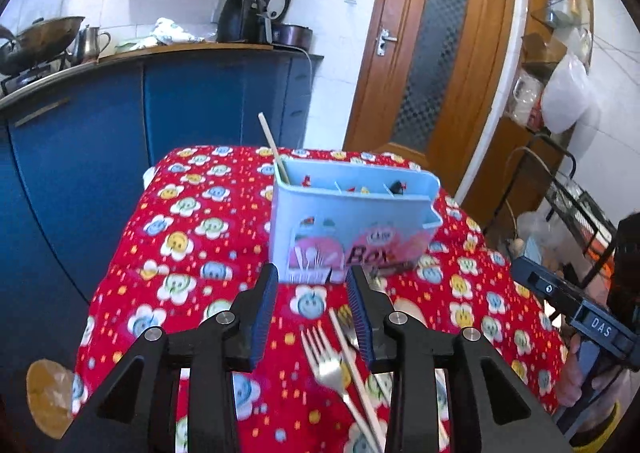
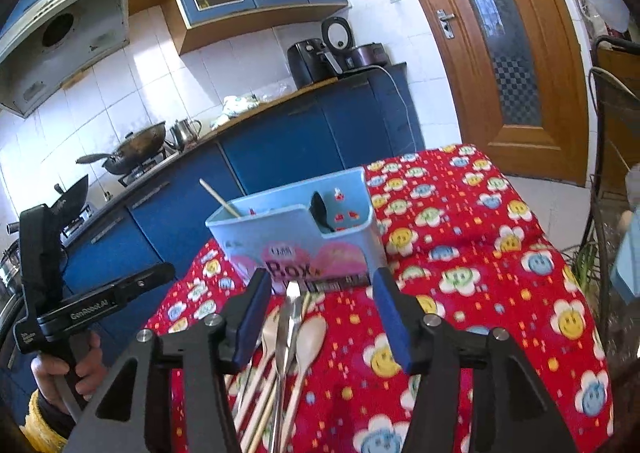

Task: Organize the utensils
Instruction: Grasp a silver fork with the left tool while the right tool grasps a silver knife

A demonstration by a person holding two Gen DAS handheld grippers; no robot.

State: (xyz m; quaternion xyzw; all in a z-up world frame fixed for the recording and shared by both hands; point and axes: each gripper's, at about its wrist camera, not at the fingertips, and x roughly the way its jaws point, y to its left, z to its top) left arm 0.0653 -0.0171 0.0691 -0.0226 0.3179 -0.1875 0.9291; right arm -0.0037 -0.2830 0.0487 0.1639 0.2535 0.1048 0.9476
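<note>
Looking down my right gripper (image 2: pixel 318 293), I see its jaws open and empty, with the spoons and chopsticks (image 2: pixel 288 337) lying right under them, long ends pointing at the blue box (image 2: pixel 296 241). My left gripper (image 1: pixel 312 285) is open too, its fork (image 1: pixel 324 357) off-centre.

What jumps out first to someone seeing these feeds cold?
The red smiley-flower tablecloth fills both views. Mid-table stands the light-blue utensil box, one chopstick leaning out of its left end. Before the box lie loose utensils: a fork in the left view, wooden spoons in the right.
</note>
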